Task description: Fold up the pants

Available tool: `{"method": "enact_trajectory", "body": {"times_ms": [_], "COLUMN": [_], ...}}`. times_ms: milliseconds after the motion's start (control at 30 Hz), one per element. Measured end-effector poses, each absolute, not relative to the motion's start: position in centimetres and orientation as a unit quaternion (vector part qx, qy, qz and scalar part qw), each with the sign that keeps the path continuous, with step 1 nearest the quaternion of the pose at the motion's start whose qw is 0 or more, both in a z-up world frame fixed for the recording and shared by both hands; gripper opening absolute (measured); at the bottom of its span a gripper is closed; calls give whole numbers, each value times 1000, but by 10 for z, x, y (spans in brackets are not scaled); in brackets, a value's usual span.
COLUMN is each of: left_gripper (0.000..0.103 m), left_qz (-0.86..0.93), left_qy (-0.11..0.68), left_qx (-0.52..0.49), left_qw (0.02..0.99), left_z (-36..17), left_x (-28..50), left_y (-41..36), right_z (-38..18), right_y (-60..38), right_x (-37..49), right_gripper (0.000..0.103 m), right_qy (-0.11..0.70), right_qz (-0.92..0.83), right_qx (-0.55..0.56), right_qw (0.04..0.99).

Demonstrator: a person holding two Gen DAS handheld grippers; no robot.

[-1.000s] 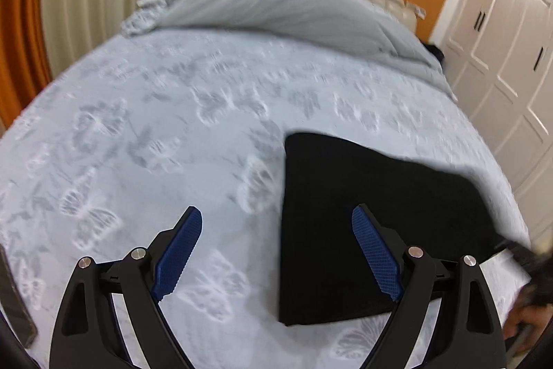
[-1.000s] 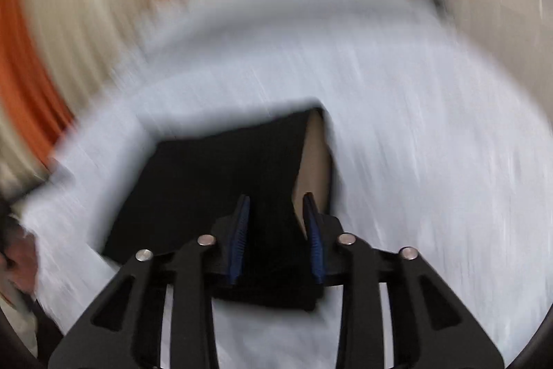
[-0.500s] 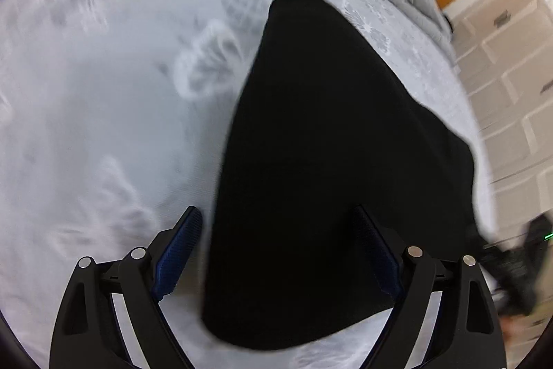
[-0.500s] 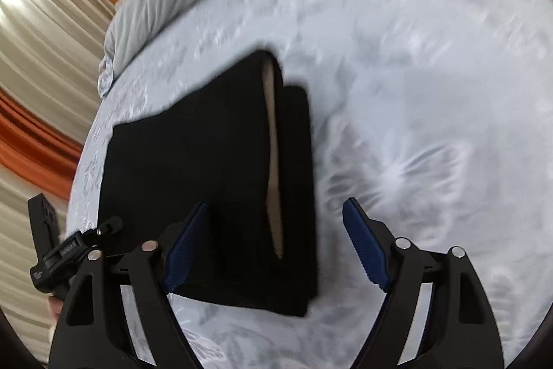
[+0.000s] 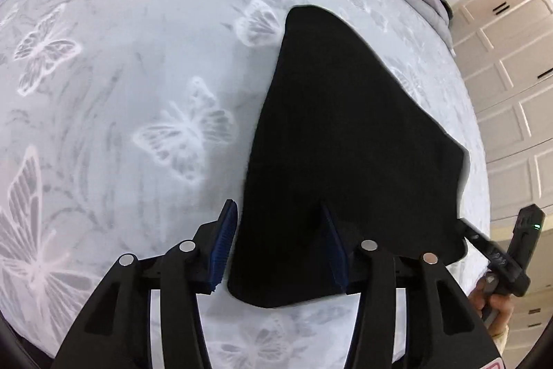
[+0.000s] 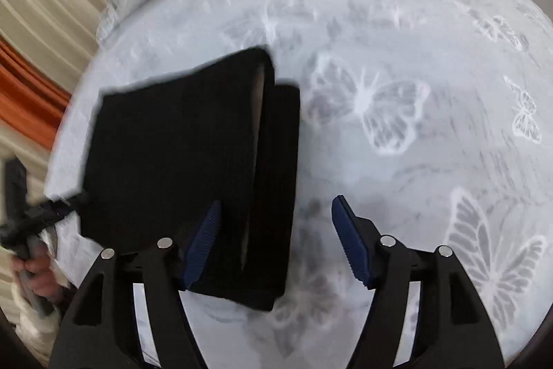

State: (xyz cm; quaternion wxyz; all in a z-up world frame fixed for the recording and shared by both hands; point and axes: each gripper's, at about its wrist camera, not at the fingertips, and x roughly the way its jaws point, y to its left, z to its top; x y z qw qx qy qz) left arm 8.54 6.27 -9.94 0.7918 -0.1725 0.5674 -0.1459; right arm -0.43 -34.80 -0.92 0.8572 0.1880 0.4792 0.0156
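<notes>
- Change since half a second ago: the left gripper (image 5: 280,244) has narrowed its jaws from wide open to partly open, and both grippers have come lower over the pants (image 5: 345,140). The right gripper (image 6: 276,241) has shifted so that the pants' right edge now lies between its fingers.
- Left side: the left gripper's jaws are partly open around the near left corner of the pants. One blue pad sits just outside the left edge, over the bedspread (image 5: 121,92); the other is over the cloth. Nothing is clamped.
- Centre: the pants lie flat on the bedspread as a black folded packet, near the front edge of the bed. The right wrist view shows stacked layers, with a pale lining strip between the top fold and a narrower band along the right side.
- Right side: the right gripper's jaws stand wide open, empty. The left pad is over the cloth; the right pad is clear of it, over the bedspread.
- Handling, as judged: the cloth looks soft, limp and light, not slippery or fragile. Layers may slide apart if only the top one is pinched.
- Hold points, as judged: take the near corners, each jaw closing through the full stack at the edge, so the fold lifts as one.
</notes>
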Motion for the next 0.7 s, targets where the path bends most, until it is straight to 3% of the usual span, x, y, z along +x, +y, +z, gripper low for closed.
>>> {"method": "enact_trajectory", "body": {"times_ms": [33,133,167,333,367,700], "left_gripper": [49,75,78,82,82,82], "left_qz": [-144,-105,-73,-32,-36,-26], "left_qy": [554,464,418,341,344,377], "left_qx": [-173,-119,-82,17,18,14], "left_qw": [801,872,902,939,938,926], "left_z": [-90,-45,-28,-3,-5,-21], "left_x": [83,71,65,56,56,56], "left_y": [65,64,59,29,26,49], "right_z": [1,14,8,-32,-28,87], "right_y": [-348,-336,-325,-286,-280,-199], "right_x": [-8,-4,5,45,46,49], "right_gripper": [64,64,64,36,24,23], "right_qy": [459,439,449,504,500,343], "right_qz": [21,43,52,24,22,267], "right_qx": [190,179,171,103,94,200], "right_qw": [868,879,875,857,861,878]}}
